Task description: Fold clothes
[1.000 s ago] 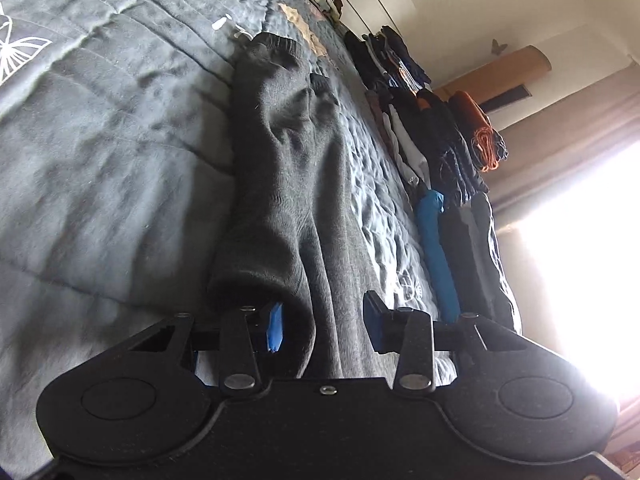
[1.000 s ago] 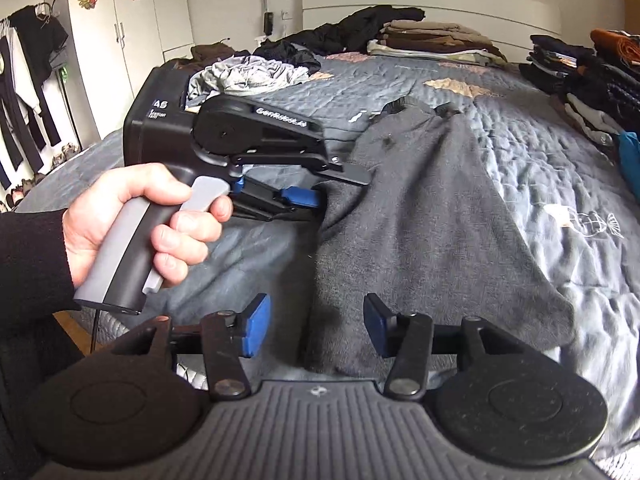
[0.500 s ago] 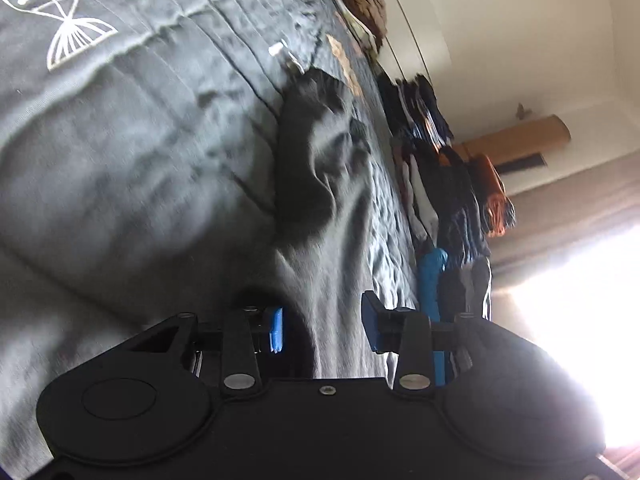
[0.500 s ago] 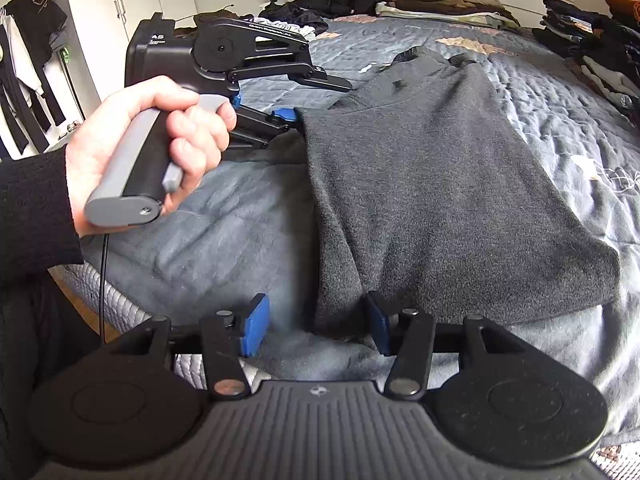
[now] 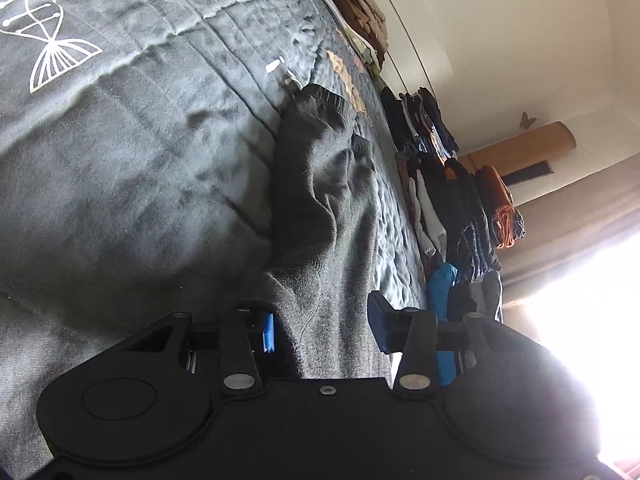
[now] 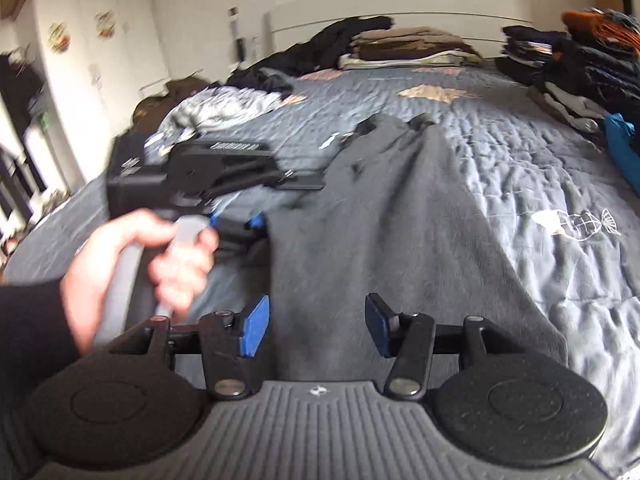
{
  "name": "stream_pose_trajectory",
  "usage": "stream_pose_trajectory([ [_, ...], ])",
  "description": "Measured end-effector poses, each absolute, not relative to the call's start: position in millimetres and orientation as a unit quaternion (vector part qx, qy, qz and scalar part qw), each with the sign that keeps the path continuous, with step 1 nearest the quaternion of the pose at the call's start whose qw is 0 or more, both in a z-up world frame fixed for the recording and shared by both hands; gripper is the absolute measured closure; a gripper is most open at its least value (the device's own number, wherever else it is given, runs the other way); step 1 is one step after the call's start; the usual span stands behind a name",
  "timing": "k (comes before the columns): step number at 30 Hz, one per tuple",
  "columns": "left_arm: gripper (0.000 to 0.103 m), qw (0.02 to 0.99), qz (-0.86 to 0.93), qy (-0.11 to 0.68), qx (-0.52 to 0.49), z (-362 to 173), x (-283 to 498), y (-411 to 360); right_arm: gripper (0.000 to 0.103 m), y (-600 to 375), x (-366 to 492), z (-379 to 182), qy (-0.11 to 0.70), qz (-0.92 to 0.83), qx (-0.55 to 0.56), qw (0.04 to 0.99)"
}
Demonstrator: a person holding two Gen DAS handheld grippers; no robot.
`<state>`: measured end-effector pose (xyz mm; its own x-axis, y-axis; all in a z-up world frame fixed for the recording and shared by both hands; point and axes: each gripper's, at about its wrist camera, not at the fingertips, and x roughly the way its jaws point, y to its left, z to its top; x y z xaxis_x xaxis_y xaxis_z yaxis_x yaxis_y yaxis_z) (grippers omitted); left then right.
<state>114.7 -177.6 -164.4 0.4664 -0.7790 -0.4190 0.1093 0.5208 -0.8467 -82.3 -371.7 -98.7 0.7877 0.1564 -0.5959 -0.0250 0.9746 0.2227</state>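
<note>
Both jaws stand apart: left gripper [image 5: 322, 330] and right gripper [image 6: 316, 330] straddle the grey sweater's [image 6: 384, 232] near-left edge; bare bed [image 6: 520, 152] flanks it.

- A wide bed [image 6: 500, 152] with a grey quilted cover fills the room; a white fish [image 6: 576, 222] is drawn on the cover at the right.
- A white headboard [image 6: 400, 20] stands at the far end, against a pale wall.
- White wardrobe doors [image 6: 80, 60] with small stickers are at the far left.
- Dark clothes hang at the left edge.
- In the left wrist view, strong light comes through a window [image 5: 592, 320] with a brown curtain [image 5: 580, 200].
- A butterfly [image 5: 527, 120] decorates the wall above.
</note>
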Motion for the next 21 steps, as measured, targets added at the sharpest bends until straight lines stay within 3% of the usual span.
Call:
stream_pose_trajectory([
  [9, 0.06, 0.763, -0.278, 0.431, -0.393, -166.1, 120.2, -165.9, 0.05, -372.7, -80.8, -136.2, 0.357, 0.043, 0.082, 0.929],
  [21, 0.054, 0.765, -0.303, 0.427, -0.374, -156.3, 110.0, -171.1, 0.05, -404.7, -105.6, -105.3, 0.311, 0.026, 0.103, 0.944],
])
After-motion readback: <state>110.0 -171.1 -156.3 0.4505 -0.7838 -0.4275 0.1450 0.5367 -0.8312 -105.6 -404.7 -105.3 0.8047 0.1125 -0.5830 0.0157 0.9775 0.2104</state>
